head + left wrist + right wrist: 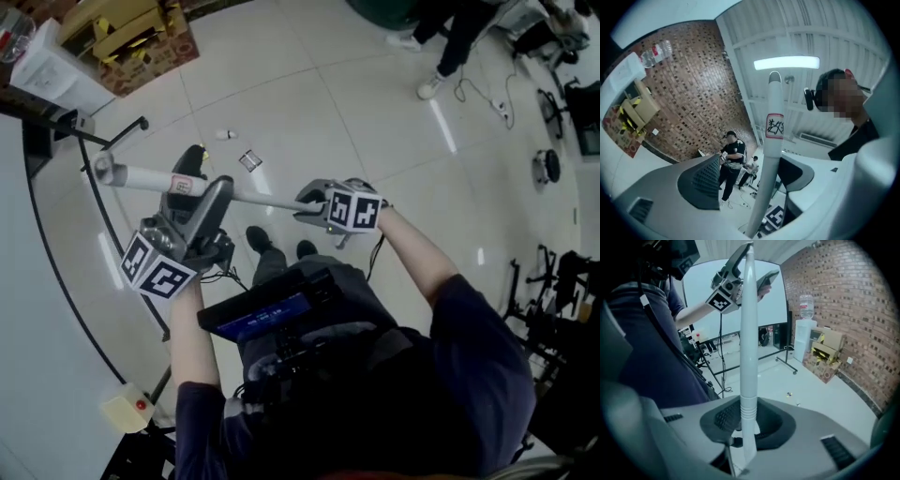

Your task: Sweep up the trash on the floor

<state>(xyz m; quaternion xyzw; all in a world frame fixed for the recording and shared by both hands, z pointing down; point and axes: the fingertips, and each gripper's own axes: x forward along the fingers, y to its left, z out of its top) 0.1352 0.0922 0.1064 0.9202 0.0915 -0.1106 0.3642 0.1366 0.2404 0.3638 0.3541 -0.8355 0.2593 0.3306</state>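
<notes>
Here, white handle (763, 187), red-bordered handwritten label (775, 126)

The floor (309, 103) is glossy pale tile that mirrors the lights. The white pole (141, 177) looks smooth and faintly shiny, with a paper label (775, 126) on it. The left hand-held gripper (750, 183) and the right hand-held gripper (747, 423) are matt grey plastic with ribbed dark pads (704, 182). At eleven o'clock in the head view, the cardboard boxes (131, 37) look dull. The brick wall (843, 301) is rough.
</notes>
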